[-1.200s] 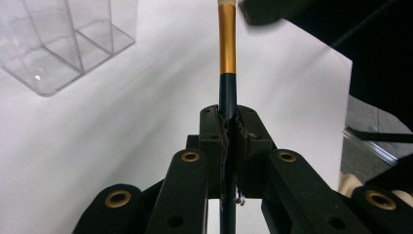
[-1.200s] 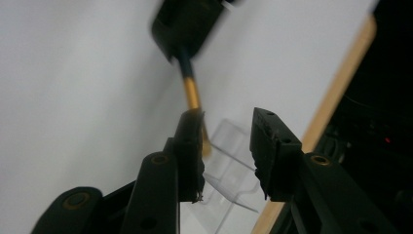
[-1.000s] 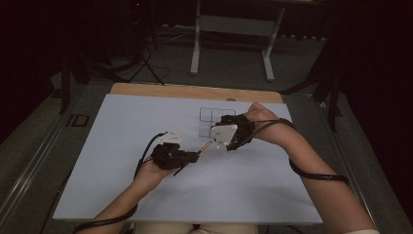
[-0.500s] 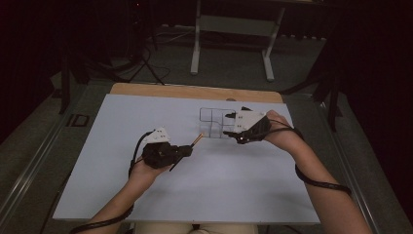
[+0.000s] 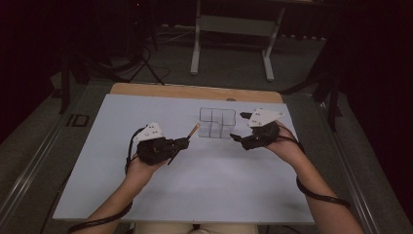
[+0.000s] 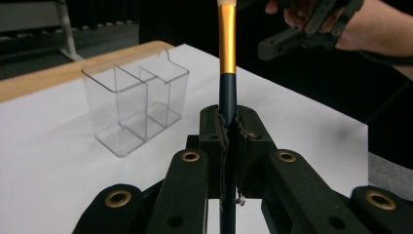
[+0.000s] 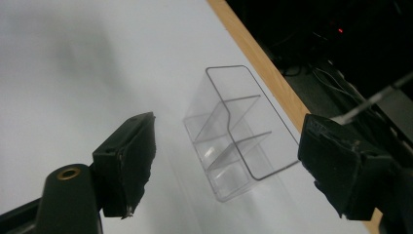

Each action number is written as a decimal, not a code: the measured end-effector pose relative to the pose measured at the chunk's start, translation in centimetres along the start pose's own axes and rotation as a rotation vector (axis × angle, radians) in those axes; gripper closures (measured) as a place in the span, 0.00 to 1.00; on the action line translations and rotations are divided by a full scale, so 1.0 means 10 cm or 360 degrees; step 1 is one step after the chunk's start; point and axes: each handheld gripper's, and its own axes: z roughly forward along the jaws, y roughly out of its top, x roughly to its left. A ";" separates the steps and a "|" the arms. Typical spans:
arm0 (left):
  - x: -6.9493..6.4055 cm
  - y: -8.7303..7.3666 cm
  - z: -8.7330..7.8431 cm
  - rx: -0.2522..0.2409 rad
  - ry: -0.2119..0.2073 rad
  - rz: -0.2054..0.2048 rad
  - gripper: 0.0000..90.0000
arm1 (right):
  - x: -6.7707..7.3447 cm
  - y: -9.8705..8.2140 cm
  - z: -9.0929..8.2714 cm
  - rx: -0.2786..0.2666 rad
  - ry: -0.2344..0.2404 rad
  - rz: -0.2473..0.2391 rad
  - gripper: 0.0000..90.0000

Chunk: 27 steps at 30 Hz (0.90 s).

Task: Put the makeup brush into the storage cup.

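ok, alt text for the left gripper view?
The left gripper is shut on a brush with a dark handle and gold ferrule, standing upright between its black jaws. Behind it, a clear organizer with dividers stands on the white table; the right gripper hangs at top right.

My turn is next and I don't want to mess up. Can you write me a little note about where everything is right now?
Left gripper: jaws shut on the brush handle, a dark stick with a gold band, held above the table.
Right gripper: jaws have just been opening, nothing between them; it hangs near the clear organizer.
Clear organizer: upright on the white table, its compartments look empty.
Done: the brush is held by the left gripper alone.
Left: probably put the brush into a compartment, then let go.
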 end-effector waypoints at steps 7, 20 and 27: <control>0.00 0.05 -0.04 -0.0071 0.0024 0.0026 0.94 | 0.08 -0.15 -0.07 -0.0099 -0.0010 0.0204 0.13; 0.03 0.16 -0.03 -0.0197 0.0033 0.0059 0.94 | 0.22 -0.40 -0.34 -0.0322 -0.0129 0.0452 0.13; 0.04 0.22 0.01 -0.0252 0.0046 0.0079 0.94 | 0.34 -0.46 -0.57 -0.0422 -0.0218 0.0511 0.15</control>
